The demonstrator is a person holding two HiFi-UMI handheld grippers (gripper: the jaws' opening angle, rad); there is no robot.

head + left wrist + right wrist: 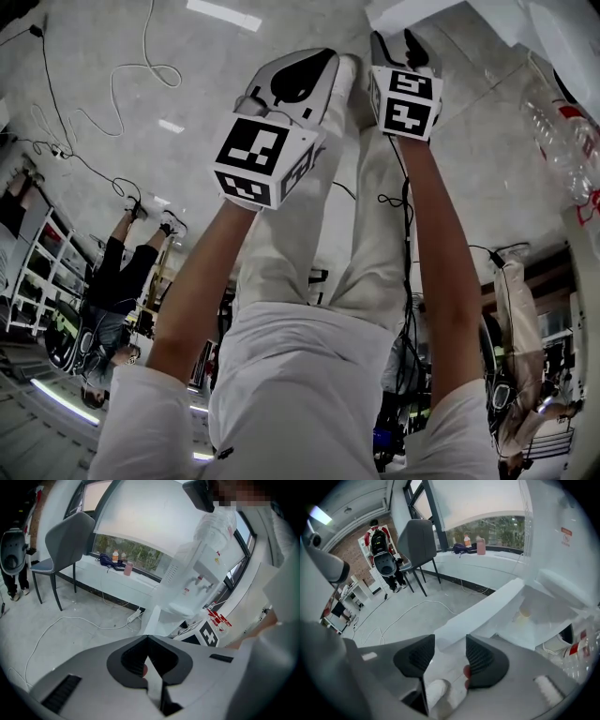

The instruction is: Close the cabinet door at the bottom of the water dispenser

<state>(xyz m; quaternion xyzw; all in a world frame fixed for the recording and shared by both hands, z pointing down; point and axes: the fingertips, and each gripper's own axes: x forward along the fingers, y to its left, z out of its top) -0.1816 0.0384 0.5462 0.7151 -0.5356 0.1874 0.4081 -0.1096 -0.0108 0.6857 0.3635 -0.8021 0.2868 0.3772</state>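
The white water dispenser (199, 573) stands by the window with a clear bottle (561, 131) on top. Its bottom cabinet door (485, 612) hangs open, a long white panel swung out over the floor, and the cabinet's inside (543, 616) shows behind it. My right gripper (449, 654) is open, and the door's edge lies just past the gap between its dark ribbed pads (480, 657), which do not press on it. In the head view it (398, 42) points at the dispenser. My left gripper (147, 641) is shut on nothing and hangs beside it, farther from the door (152, 620).
A grey chair (70, 538) stands left of the dispenser. White cables (70, 625) and a power strip (135, 616) lie on the floor. Bottles (125, 568) sit on the windowsill. A person (380, 543) stands by shelves far off, others (117, 281) around the room.
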